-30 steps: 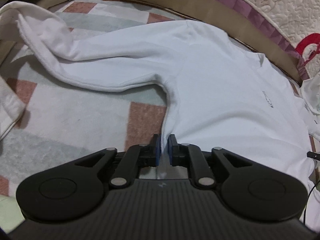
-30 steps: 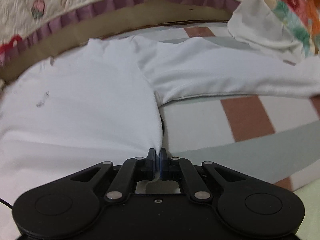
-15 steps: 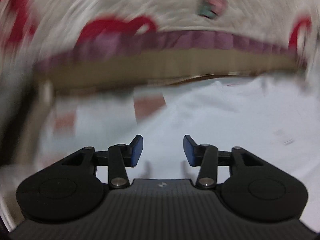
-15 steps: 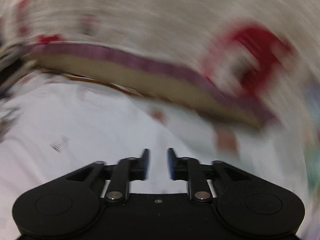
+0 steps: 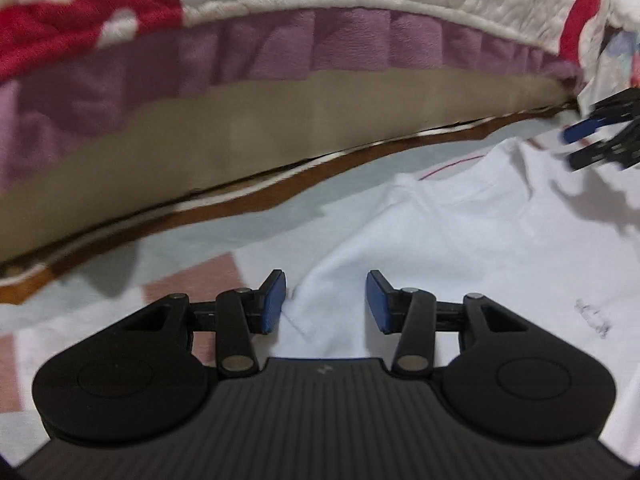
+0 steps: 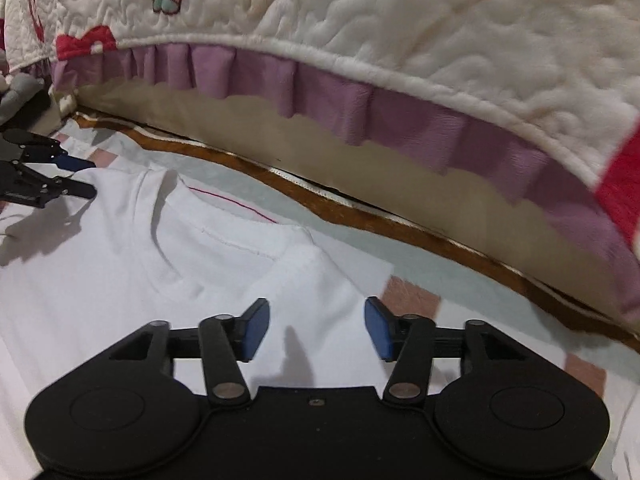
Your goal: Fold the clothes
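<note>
Both grippers, left (image 5: 326,302) and right (image 6: 316,330), gape wide over white shirt (image 6: 120,264); only left view shows its print (image 5: 594,316).

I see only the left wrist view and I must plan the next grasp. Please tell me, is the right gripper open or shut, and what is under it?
Observer: The right gripper is open, empty, above the white shirt near its shoulder.
Operator: Is the collar on its left or its right?
Observer: On its left; the collar lies flat, a thin red line along its far edge.
Operator: What lies on its right side?
Observer: The shirt's edge, then the checked mat, up to the bed's purple frill.
</note>
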`<action>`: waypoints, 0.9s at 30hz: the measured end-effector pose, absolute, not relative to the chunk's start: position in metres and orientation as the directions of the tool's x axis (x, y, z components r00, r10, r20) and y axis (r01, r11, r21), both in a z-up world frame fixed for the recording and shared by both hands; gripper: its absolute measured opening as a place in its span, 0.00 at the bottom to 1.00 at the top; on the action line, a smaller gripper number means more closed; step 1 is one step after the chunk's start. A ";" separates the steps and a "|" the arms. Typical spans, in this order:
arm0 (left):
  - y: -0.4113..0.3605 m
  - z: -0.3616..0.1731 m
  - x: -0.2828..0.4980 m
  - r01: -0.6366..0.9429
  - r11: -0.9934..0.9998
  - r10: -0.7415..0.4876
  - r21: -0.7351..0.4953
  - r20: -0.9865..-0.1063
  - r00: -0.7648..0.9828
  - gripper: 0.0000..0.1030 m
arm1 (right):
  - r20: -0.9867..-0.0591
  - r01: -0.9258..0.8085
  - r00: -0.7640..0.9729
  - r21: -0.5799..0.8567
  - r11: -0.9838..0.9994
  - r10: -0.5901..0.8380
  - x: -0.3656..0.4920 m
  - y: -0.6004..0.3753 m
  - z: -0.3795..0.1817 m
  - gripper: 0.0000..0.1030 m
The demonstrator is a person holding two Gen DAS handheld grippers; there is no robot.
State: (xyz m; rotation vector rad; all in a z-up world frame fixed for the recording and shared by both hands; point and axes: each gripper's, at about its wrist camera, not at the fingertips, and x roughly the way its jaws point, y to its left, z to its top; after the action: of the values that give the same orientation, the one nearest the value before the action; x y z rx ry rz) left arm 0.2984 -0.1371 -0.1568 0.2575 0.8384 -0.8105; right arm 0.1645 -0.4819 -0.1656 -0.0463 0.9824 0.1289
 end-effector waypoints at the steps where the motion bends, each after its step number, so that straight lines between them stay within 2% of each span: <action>1: -0.138 -0.160 0.300 0.731 0.674 -0.542 -0.107 -0.744 0.390 0.46 | -0.836 -0.122 0.544 0.011 0.992 0.077 0.171 -0.481 -0.169 0.58; 4: -0.143 -0.166 0.305 0.737 0.662 -0.564 -0.138 -0.739 0.368 0.50 | -0.851 -0.083 0.520 0.025 0.996 0.065 0.185 -0.486 -0.183 0.58; 8: -0.144 -0.171 0.308 0.728 0.652 -0.607 -0.210 -0.720 0.336 0.68 | -0.847 -0.064 0.524 0.068 0.996 0.091 0.183 -0.486 -0.198 0.62; 10: -0.145 -0.172 0.304 0.729 0.651 -0.611 -0.212 -0.715 0.339 0.68 | -0.818 -0.066 0.569 0.052 0.996 0.080 0.173 -0.478 -0.201 0.61; 11: -0.147 -0.171 0.302 0.740 0.644 -0.608 -0.196 -0.717 0.340 0.62 | -0.810 -0.083 0.580 0.046 0.996 0.085 0.170 -0.474 -0.201 0.49; 12: -0.148 -0.169 0.298 0.754 0.635 -0.607 -0.168 -0.712 0.352 0.10 | -0.803 -0.109 0.587 0.045 0.993 0.101 0.167 -0.469 -0.201 0.32; 13: -0.150 -0.163 0.293 0.765 0.631 -0.610 -0.131 -0.693 0.384 0.05 | -0.800 -0.130 0.590 0.038 0.991 0.108 0.166 -0.464 -0.199 0.08; 14: -0.152 -0.157 0.287 0.773 0.627 -0.613 -0.094 -0.672 0.415 0.02 | -0.798 -0.142 0.596 0.008 0.990 0.092 0.166 -0.460 -0.196 0.05; 19: -0.161 -0.129 0.261 0.784 0.613 -0.620 0.093 -0.558 0.551 0.02 | -0.763 -0.154 0.645 -0.173 0.973 -0.034 0.164 -0.445 -0.181 0.04; 23: -0.166 -0.134 0.276 0.726 0.676 -0.536 0.126 -0.592 0.602 0.03 | -0.701 -0.083 0.707 -0.217 0.973 -0.096 0.165 -0.445 -0.163 0.03; 27: -0.170 -0.148 0.287 0.692 0.714 -0.492 0.106 -0.627 0.603 0.03 | -0.702 -0.076 0.704 -0.226 0.971 -0.108 0.180 -0.448 -0.165 0.03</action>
State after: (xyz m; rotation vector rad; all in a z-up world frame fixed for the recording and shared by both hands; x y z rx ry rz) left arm 0.2872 -0.1702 -0.1478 0.3583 0.6070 -0.7025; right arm 0.1804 -0.4481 -0.1654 -0.2459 0.7916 -0.0184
